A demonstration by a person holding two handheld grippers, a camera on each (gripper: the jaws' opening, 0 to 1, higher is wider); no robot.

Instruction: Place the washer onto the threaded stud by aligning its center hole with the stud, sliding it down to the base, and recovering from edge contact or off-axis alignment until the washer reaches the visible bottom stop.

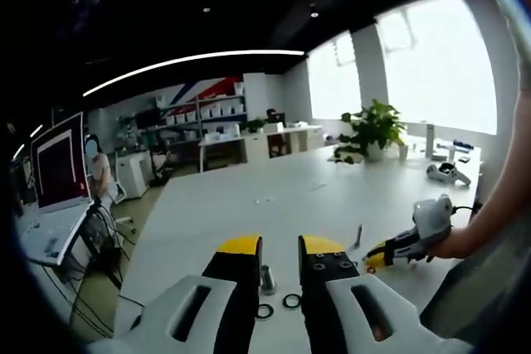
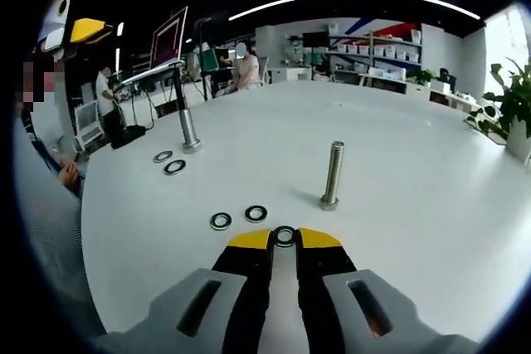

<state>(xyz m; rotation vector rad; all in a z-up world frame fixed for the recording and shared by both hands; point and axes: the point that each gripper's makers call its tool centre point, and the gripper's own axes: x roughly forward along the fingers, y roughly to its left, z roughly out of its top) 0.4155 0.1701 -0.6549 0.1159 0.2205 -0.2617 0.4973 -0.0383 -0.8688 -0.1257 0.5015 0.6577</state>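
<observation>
Between the yellow tips of my right gripper (image 2: 284,238) a black washer (image 2: 284,235) is pinched, low over the white table (image 2: 415,205). Ahead and a little to the right stands a steel threaded stud (image 2: 333,173), upright on its hex base and bare. Two loose washers (image 2: 221,220) (image 2: 255,213) lie to the left of the tips. My left gripper (image 1: 281,246) is open and holds nothing. Through its gap I see a second stud (image 1: 267,278) with two washers (image 1: 265,311) (image 1: 291,300) beside it. A hand holds the right gripper (image 1: 377,258) next to the first stud (image 1: 358,236).
The second stud (image 2: 189,126) stands far left with two washers (image 2: 163,156) (image 2: 175,167) near the table's edge. A potted plant (image 1: 373,130) and a white device (image 1: 448,173) sit at the far end. A laptop (image 1: 58,172) is off to the left. People sit in the background.
</observation>
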